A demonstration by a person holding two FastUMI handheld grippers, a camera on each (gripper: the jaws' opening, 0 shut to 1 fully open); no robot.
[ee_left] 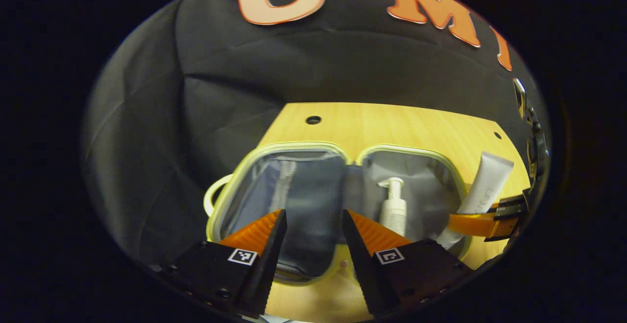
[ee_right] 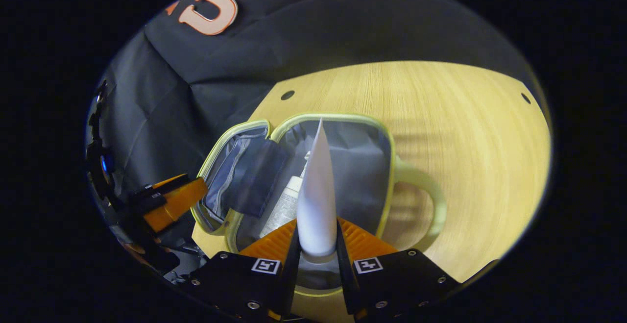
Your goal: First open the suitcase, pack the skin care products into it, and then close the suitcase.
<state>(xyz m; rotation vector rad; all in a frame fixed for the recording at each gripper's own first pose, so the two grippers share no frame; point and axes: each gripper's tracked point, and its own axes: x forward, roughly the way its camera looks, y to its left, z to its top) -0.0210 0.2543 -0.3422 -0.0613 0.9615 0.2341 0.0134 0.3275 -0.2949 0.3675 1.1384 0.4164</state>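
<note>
The small suitcase point(ee_left: 294, 145) lies open on the wooden table, its two grey-lined halves side by side with a yellow-green rim. A white pump bottle point(ee_left: 393, 208) lies in the right half. My left gripper point(ee_left: 313, 225) hovers open over the near edge of the left half, with nothing between its fingers. My right gripper point(ee_right: 317, 237) is shut on a white tube point(ee_right: 317, 190), held above the half with the pump bottle point(ee_right: 286, 205). In the left gripper view the tube point(ee_left: 485, 186) and the right gripper point(ee_left: 482, 225) stand at the suitcase's right edge.
The wooden table point(ee_right: 465, 132) stretches bare beyond and to the right of the suitcase point(ee_right: 343, 116), with small holes near its far corners. A pale loop handle point(ee_right: 431, 195) sticks out from the case's side. The left gripper point(ee_right: 171, 200) is near the other half.
</note>
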